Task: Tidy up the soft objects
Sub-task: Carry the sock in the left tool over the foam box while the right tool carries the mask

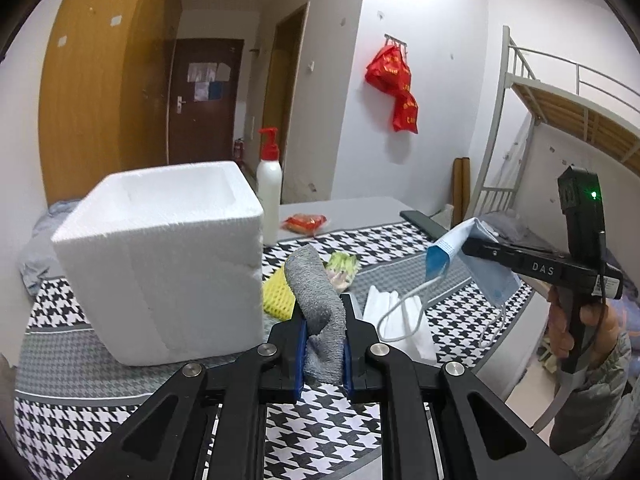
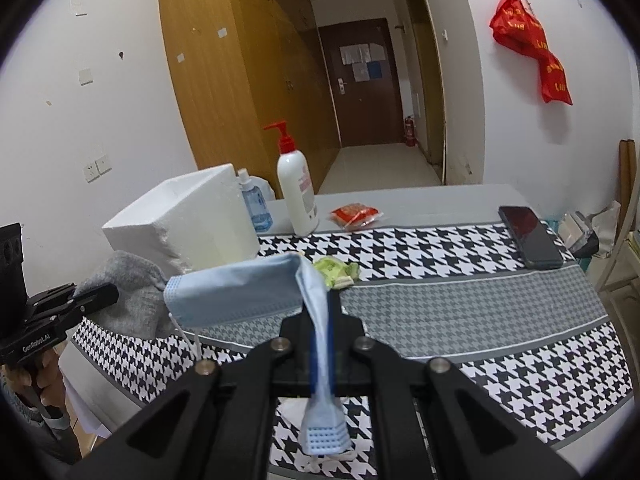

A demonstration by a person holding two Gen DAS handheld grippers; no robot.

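Houndstooth-patterned cloth (image 2: 460,248), black, white and grey, covers a table in a white-walled room; wooden wardrobe left, dark door at the far end of a corridor, red bag (image 2: 532,48) hung on the right wall.

Items on the cloth:
- White foam box (image 1: 168,264), open top, standing at the left.
- White pump bottle (image 2: 297,188) with red pump, upright just right of the box at the far edge; small blue spray bottle (image 2: 253,204) between it and the box.
- Red snack packet (image 2: 354,216), far centre, lying flat.
- Black phone (image 2: 528,236), far right, face up.
- Green crumpled wrapper (image 2: 334,270), centre.
- Yellow foam net (image 1: 276,294), just beside the box's near right corner.
- White folded item (image 1: 404,320), right of the net; exact type cannot be told.

Held items:
- Left gripper (image 1: 324,344): fingers closed narrowly on a grey sock (image 1: 320,300), which stands up between the blue pads and droops over at its top, raised off the cloth beside the foam box.
- Right gripper (image 2: 323,344): fingers pressed together on a blue face mask (image 2: 240,296), pinched at its fold; one half hangs to the left, the other drapes back toward the camera, ear loop dangling. Seen from the left wrist view, the mask hangs in the air above the table's right side, well apart from the box.
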